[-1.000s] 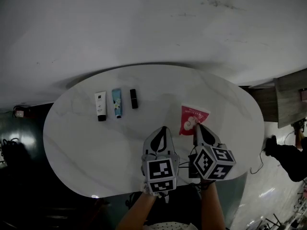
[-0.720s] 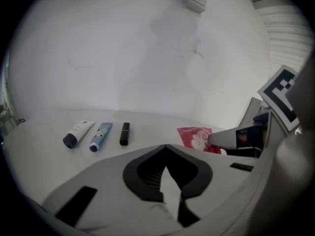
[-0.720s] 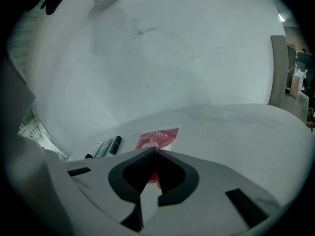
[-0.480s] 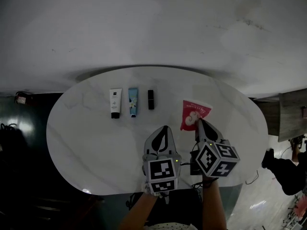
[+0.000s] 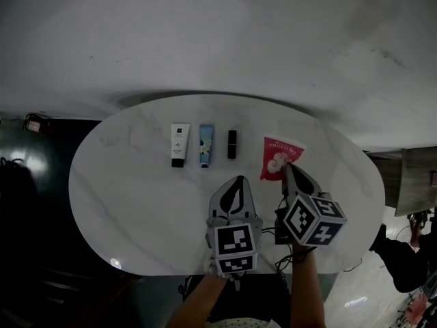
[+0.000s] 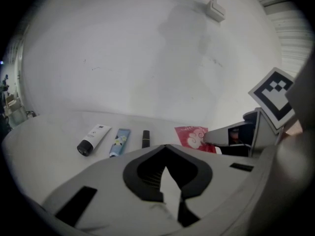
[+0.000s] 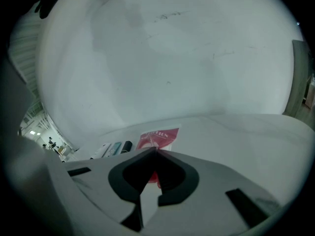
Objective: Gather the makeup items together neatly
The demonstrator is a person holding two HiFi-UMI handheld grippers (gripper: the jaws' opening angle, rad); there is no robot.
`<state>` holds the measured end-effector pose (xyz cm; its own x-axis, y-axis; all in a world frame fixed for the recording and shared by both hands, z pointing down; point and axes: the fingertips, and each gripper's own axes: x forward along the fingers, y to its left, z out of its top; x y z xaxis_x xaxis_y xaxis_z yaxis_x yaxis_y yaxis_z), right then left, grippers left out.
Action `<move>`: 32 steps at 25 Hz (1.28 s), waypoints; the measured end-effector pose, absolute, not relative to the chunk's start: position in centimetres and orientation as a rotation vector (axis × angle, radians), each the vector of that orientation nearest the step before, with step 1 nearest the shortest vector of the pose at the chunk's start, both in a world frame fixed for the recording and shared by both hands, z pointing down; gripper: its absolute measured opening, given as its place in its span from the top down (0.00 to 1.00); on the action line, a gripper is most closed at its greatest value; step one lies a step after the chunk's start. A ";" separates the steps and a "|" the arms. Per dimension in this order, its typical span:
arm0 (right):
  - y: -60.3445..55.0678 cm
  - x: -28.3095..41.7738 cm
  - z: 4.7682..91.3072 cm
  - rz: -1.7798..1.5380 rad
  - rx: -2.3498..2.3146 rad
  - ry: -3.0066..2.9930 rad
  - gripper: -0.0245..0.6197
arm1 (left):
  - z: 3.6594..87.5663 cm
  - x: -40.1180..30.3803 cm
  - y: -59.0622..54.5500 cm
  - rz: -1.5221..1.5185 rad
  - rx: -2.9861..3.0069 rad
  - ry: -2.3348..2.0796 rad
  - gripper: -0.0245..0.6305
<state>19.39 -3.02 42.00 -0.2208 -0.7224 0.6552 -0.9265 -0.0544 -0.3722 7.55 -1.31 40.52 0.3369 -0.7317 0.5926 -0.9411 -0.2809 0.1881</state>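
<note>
**A:** Starting at the left of the table [image 5: 116, 190], what have we got?

**B:** A white tube with a black cap [image 5: 179, 144], lying flat with the cap toward us. Just beside it on the right is a blue tube [image 5: 206, 145], and next along a small black lipstick [image 5: 232, 144]. All three lie side by side in a row, pointing the same way, close but not touching.

**A:** And further right?

**B:** The red packet [image 5: 279, 157]. It's near the lipstick but apart from it, and a little askew to the row.

**A:** Now the tools. Left one first.

**B:** The left hand-held gripper [image 5: 237, 179] is over the table on the near side of the lipstick, pointing toward the row. Its jaws are clenched tip to tip with nothing between them. Only bare table top shows through the opening behind the tips.

**A:** And the right?

**B:** The right hand-held gripper [image 5: 287, 168] is just beside the left one, and its tips sit right at the packet's near edge. The jaws are pressed together with red showing in the opening behind the tips. So it's grasping the packet by that near edge.

**A:** Is the packet off the table?

**B:** I can't tell from these angles.
</note>
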 end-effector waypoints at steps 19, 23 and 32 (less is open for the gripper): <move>-6.3 17.3 44.8 1.193 1.696 -1.960 0.93 | 41.6 6.4 -3.1 0.538 2.053 -1.482 0.92; -6.4 16.8 45.3 1.203 1.681 -1.954 0.93 | 41.9 6.1 -3.2 0.543 2.046 -1.483 0.92; -6.4 17.0 46.4 1.208 1.685 -1.912 0.93 | 42.3 5.9 -3.3 0.550 2.031 -1.480 0.92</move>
